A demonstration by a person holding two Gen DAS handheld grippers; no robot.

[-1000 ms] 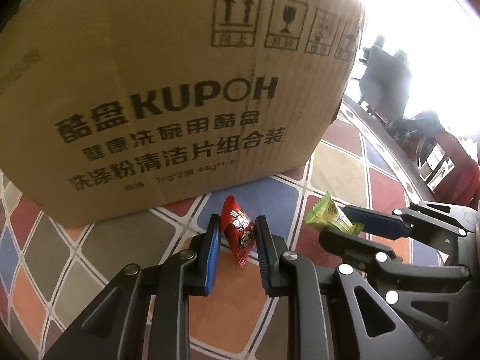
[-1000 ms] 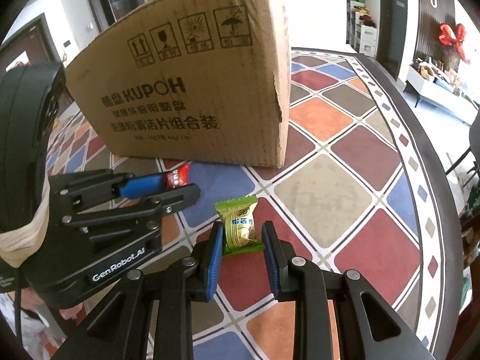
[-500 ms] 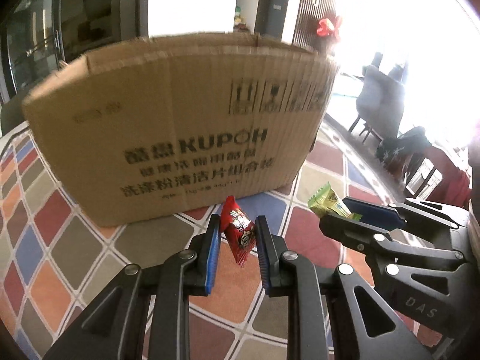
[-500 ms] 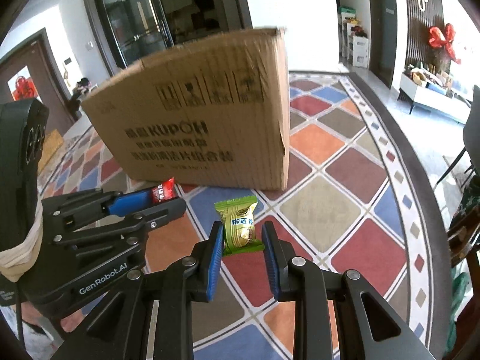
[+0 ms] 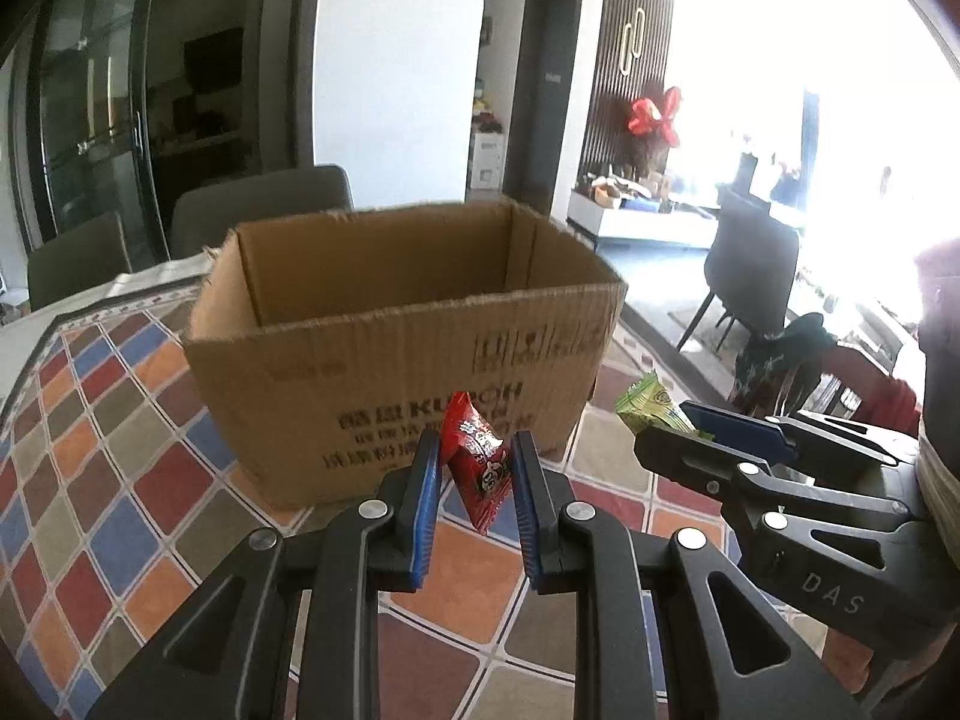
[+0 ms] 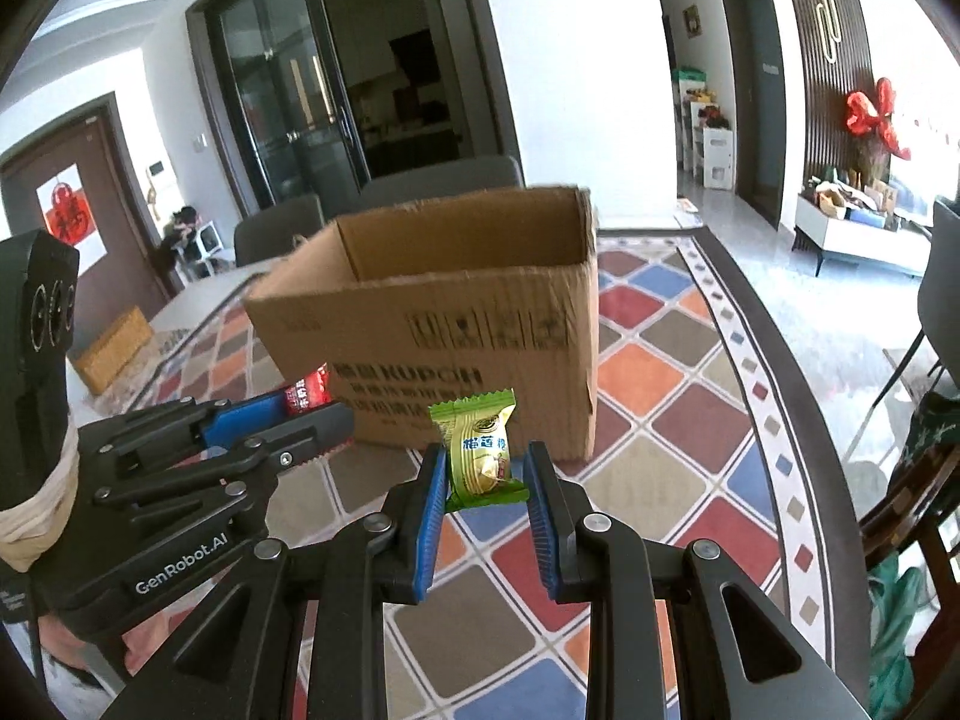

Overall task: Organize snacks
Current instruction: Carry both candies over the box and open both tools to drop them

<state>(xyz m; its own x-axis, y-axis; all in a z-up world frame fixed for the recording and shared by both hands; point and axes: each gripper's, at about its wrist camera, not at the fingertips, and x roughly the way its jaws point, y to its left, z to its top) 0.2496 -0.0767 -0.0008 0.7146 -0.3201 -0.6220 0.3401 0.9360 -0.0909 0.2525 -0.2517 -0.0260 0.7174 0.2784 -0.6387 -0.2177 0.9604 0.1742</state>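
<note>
Two tools each pinch a snack: left tool [image 5: 474, 474] red packet [image 5: 476, 461], right tool [image 6: 487, 480] green packet [image 6: 481, 457].

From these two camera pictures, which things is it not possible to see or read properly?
- Floor of the cardboard box: in both wrist views the near wall hides it, so its contents are unknown.
- Box print: blurred in both views; in the left view the red snack packet in the left gripper covers part.
- Green snack packet in the right gripper: small text unreadable.
- Room at the right edge, left view: washed out by glare.
</note>
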